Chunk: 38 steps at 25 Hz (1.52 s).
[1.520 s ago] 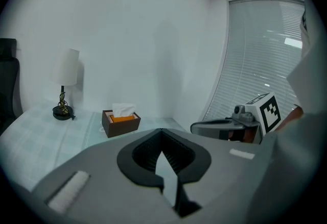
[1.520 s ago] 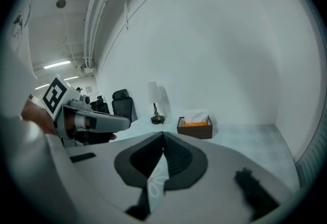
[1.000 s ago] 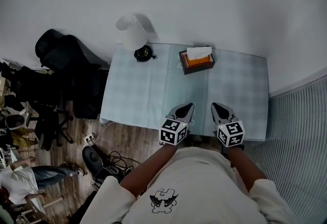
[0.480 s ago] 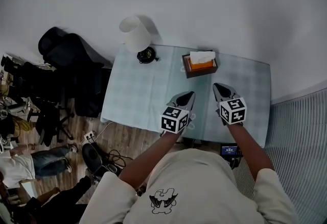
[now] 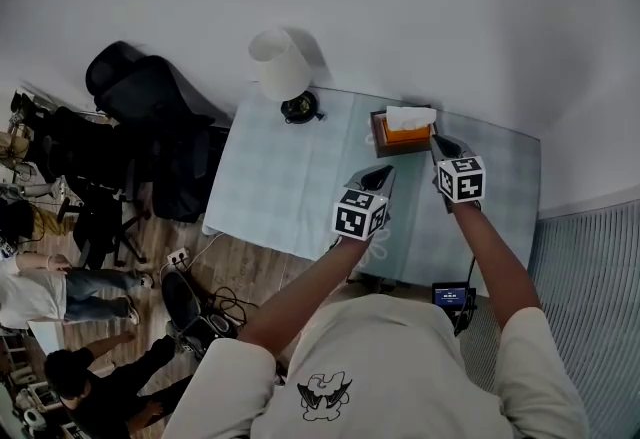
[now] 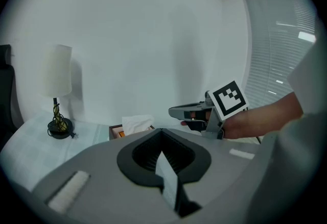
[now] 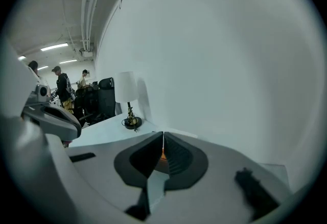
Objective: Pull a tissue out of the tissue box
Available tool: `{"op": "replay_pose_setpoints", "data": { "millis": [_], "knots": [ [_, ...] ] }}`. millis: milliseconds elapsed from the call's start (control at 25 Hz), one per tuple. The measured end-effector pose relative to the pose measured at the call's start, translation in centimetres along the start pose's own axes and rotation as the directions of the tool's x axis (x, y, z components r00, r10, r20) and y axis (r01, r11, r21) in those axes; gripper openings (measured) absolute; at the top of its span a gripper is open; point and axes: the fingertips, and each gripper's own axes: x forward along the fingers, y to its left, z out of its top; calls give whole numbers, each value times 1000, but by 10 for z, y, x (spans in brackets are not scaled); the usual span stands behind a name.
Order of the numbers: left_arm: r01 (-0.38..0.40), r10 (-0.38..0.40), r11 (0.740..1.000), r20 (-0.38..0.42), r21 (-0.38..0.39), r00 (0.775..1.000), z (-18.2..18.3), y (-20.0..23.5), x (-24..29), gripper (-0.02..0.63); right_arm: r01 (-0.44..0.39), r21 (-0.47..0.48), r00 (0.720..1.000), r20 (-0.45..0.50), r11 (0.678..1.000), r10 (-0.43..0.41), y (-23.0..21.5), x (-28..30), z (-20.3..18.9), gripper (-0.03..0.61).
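1 tissue box [image 5: 404, 134] far right on table [image 5: 270, 177], 1 tissue [image 5: 411, 116] sticking up | 1 lamp [image 5: 280, 67] far left | 2 grippers: left gripper [image 5: 379, 172], right gripper [image 5: 441, 141], jaws together, empty

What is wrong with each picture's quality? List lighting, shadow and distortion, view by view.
Head view: the wide lens bows the table edges, and the lamp throws a soft shadow on the wall. Left gripper view: a round black border, with the blinds as the brightest patch. Right gripper view: the same black border, and the ceiling lights show as bright streaks at the upper left.
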Motion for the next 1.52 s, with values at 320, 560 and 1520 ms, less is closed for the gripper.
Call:
{"op": "replay_pose_setpoints", "data": {
  "millis": [320, 560, 1520],
  "knots": [
    [-45, 43, 998, -39, -54, 998, 12, 43, 56, 6, -2, 20, 995, -104, 1000, 4, -30, 47, -23, 36],
    [-67, 60, 994, -80, -83, 995, 7, 59, 76, 8, -19, 27, 987, -157, 999, 23, -48, 71, -45, 126],
    [-97, 89, 992, -95, -86, 991, 4, 56, 73, 12, -50, 26, 962, -266, 998, 55, -73, 127, -69, 172]
  ]
}}
